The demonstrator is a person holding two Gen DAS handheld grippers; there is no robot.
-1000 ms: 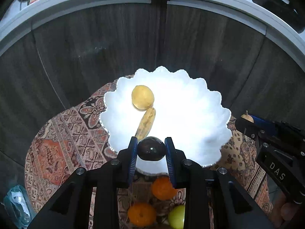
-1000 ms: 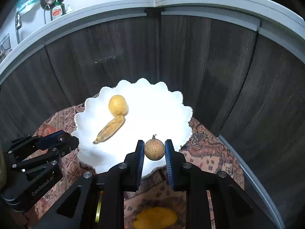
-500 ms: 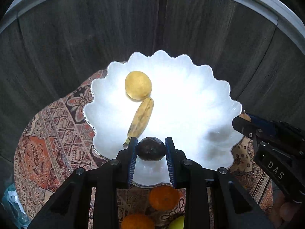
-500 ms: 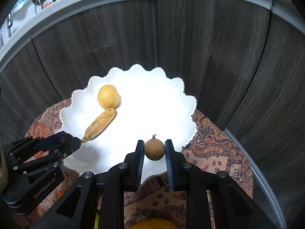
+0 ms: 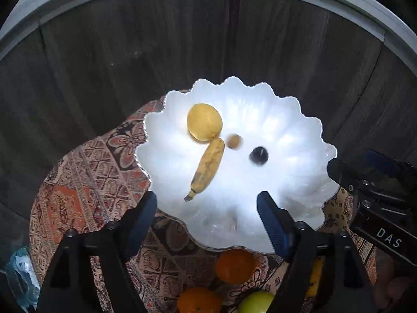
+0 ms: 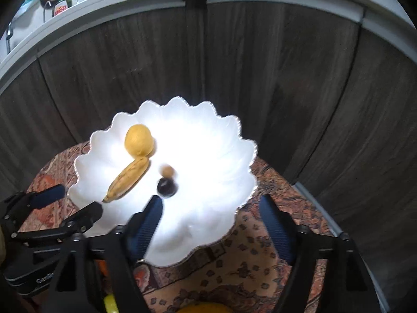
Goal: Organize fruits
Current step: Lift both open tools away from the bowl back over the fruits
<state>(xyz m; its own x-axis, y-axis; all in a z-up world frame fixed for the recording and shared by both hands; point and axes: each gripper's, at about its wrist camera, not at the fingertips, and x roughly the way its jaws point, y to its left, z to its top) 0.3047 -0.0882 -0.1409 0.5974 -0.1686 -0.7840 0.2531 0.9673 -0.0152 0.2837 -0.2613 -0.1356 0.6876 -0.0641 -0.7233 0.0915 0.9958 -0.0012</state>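
Four fruits [image 5: 204,121] lie in the white scalloped bowl [image 5: 299,182]

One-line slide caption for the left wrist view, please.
Left gripper, jaws just opened and empty, above white bowl holding lemon, banana, plum and brown fruit.

In the bowl [image 5: 307,182], on the patterned cloth [image 5: 86,182]: round fruit [image 5: 204,121] at the far left, banana [image 5: 208,168] touching its near side, small nut-like fruit [image 5: 234,141] right of the banana, dark fruit [image 5: 258,155] further right. Two oranges [image 5: 234,266] lie before the bowl.
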